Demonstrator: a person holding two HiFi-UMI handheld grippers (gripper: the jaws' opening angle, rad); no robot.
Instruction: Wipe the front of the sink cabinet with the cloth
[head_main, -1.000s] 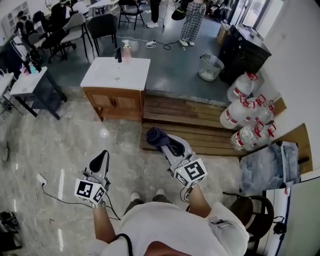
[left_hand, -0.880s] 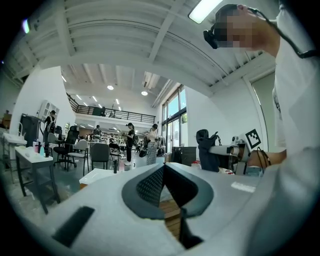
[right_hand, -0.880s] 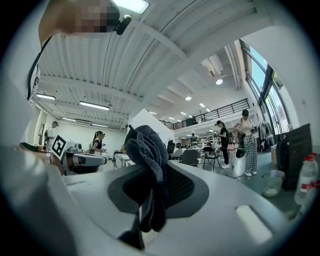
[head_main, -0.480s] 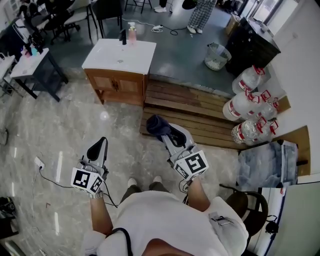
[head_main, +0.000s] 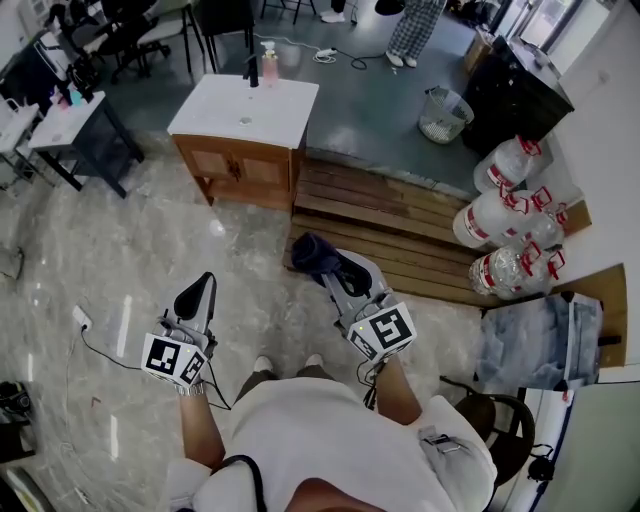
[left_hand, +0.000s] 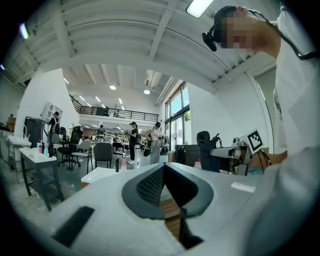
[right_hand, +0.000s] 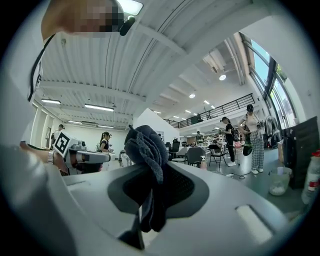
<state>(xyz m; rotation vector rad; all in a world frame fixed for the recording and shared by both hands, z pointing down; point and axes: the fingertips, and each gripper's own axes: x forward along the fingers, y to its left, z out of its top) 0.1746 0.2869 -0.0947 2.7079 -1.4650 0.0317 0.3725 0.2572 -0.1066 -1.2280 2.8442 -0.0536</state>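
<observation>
The sink cabinet (head_main: 243, 172) stands ahead on the floor, a wooden box with a white top (head_main: 245, 105), well beyond both grippers. A dark blue cloth (head_main: 313, 253) bulges from the tip of my right gripper (head_main: 330, 266), which is shut on it. In the right gripper view the cloth (right_hand: 147, 150) is bunched between the jaws and hangs down. My left gripper (head_main: 196, 297) is at the lower left, jaws shut with nothing between them (left_hand: 163, 176). The cabinet's white top (left_hand: 102, 174) shows far off in the left gripper view.
A wooden pallet platform (head_main: 400, 235) lies right of the cabinet, with large water bottles (head_main: 500, 210) beside it. A soap bottle (head_main: 269, 63) and faucet stand on the sink top. A wire bin (head_main: 444, 114), dark tables (head_main: 70, 130), chairs and people are further back. A cable (head_main: 100, 345) crosses the floor.
The view has shifted forward slightly; the cabinet sits a little lower and nearer in the frame. Both grippers keep their pose, the cloth still in the right one.
</observation>
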